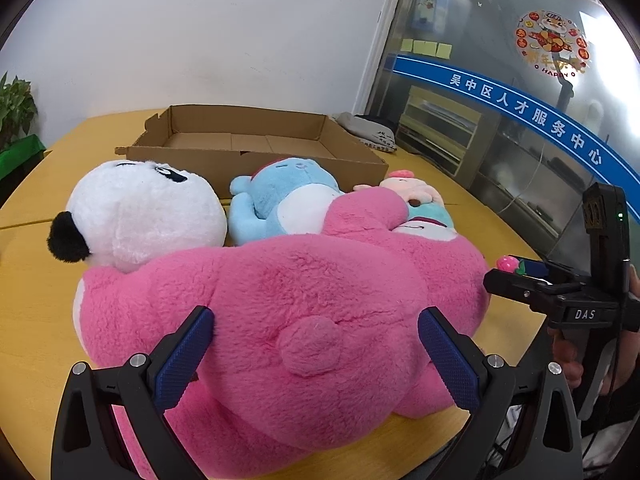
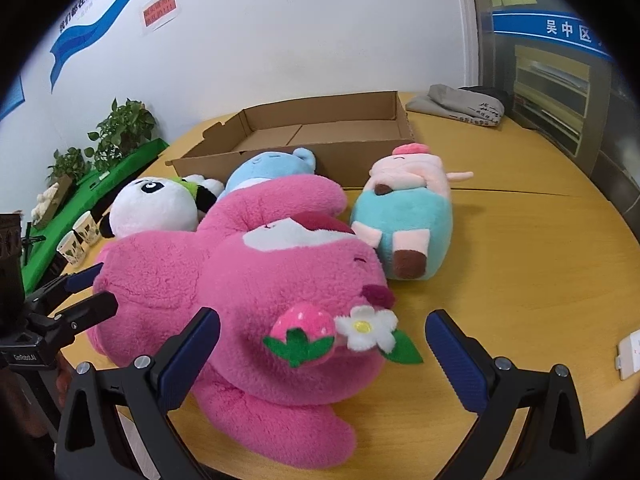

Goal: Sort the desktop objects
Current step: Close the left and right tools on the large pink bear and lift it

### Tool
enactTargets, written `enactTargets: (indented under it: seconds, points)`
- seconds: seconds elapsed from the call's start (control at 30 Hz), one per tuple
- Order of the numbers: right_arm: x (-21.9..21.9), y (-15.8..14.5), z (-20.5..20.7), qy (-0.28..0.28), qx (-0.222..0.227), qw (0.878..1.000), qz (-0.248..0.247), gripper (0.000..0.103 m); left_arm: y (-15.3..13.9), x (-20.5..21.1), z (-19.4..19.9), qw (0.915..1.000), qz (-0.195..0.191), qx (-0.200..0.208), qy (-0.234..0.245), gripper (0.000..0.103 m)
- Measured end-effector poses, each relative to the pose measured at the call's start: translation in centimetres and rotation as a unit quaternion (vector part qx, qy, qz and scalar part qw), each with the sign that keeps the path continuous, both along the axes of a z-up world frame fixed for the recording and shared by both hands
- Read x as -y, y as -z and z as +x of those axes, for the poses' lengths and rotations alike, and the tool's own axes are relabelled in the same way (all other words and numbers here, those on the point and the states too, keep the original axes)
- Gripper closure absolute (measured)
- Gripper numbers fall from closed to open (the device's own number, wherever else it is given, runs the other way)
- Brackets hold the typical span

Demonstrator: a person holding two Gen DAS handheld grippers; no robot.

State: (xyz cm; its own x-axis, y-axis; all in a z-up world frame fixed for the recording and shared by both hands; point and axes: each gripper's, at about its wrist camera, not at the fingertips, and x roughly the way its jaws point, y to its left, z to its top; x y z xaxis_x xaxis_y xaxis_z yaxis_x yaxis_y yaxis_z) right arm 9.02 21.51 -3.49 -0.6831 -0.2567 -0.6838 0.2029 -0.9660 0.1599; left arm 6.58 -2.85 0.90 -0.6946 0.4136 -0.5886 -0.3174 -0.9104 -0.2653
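A big pink plush bear (image 1: 280,312) lies on the yellow table (image 1: 36,280); it also shows in the right wrist view (image 2: 240,280). My left gripper (image 1: 316,332) is open, its fingers on either side of the bear's rump and tail. My right gripper (image 2: 322,332) is open around the bear's head by the strawberry and flower. Behind lie a panda plush (image 1: 148,216), a blue plush (image 1: 276,200) and a pink-and-teal cow plush (image 2: 408,216). An open cardboard box (image 1: 256,140) stands beyond them, nothing visible in it.
A folded grey cloth (image 2: 460,104) lies at the table's far right. Paper cups (image 2: 80,236) and potted plants (image 2: 120,132) stand to the left. A white card (image 2: 630,352) lies at the right edge. A glass wall is at the right.
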Motion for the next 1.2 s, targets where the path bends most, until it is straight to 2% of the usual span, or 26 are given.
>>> enactTargets:
  seconds: [0.1, 0.27, 0.4, 0.47, 0.57, 0.77, 0.87, 0.97, 1.03, 1.1, 1.2]
  points:
    - [0.1, 0.5, -0.5, -0.015, 0.003, 1.000, -0.009, 0.000, 0.1, 1.0, -0.3, 0.9998, 0.019, 0.004, 0.001, 0.000]
    - [0.0, 1.3, -1.0, -0.026, 0.012, 0.999, -0.026, 0.000, 0.1, 2.4, 0.1, 0.9998, 0.020, 0.003, 0.007, 0.000]
    - [-0.1, 1.3, -1.3, -0.034, 0.011, 0.999, -0.036, 0.000, 0.1, 3.7, 0.5, 0.9988, 0.040, 0.004, 0.028, 0.000]
    - [-0.1, 1.1, -1.5, -0.048, 0.007, 0.998, -0.045, 0.000, 0.3, 4.4, 0.6, 0.9970, 0.065, 0.010, 0.042, 0.000]
    - [-0.3, 1.3, -1.9, -0.068, 0.009, 0.996, -0.060, 0.000, 0.9, 4.8, 0.5, 0.9954, 0.077, 0.029, 0.051, 0.000]
    - [-1.2, 2.8, -4.0, -0.076, 0.046, 0.993, -0.080, 0.000, 2.7, 4.5, 0.0, 0.9917, 0.097, 0.057, 0.063, 0.000]
    - [-1.1, 3.4, -4.2, -0.081, 0.055, 0.992, -0.084, 0.001, 3.1, 3.5, -0.3, 0.9938, 0.073, 0.056, 0.062, 0.001]
    - [-1.3, 3.6, -3.8, -0.087, 0.051, 0.991, -0.092, 0.010, 3.2, 3.2, -0.3, 0.9952, 0.055, 0.059, 0.056, 0.009]
    - [-1.3, 3.6, -3.5, -0.092, 0.046, 0.991, -0.089, 0.015, 3.4, 3.9, -0.4, 0.9938, 0.075, 0.066, 0.050, 0.015]
    - [-1.4, 3.7, -3.2, -0.093, 0.042, 0.991, -0.089, 0.022, 3.6, 4.8, -0.4, 0.9915, 0.097, 0.072, 0.047, 0.026]
    - [-1.2, 3.6, -2.9, -0.096, 0.035, 0.991, -0.085, 0.028, 3.8, 5.2, -0.3, 0.9903, 0.107, 0.077, 0.045, 0.033]
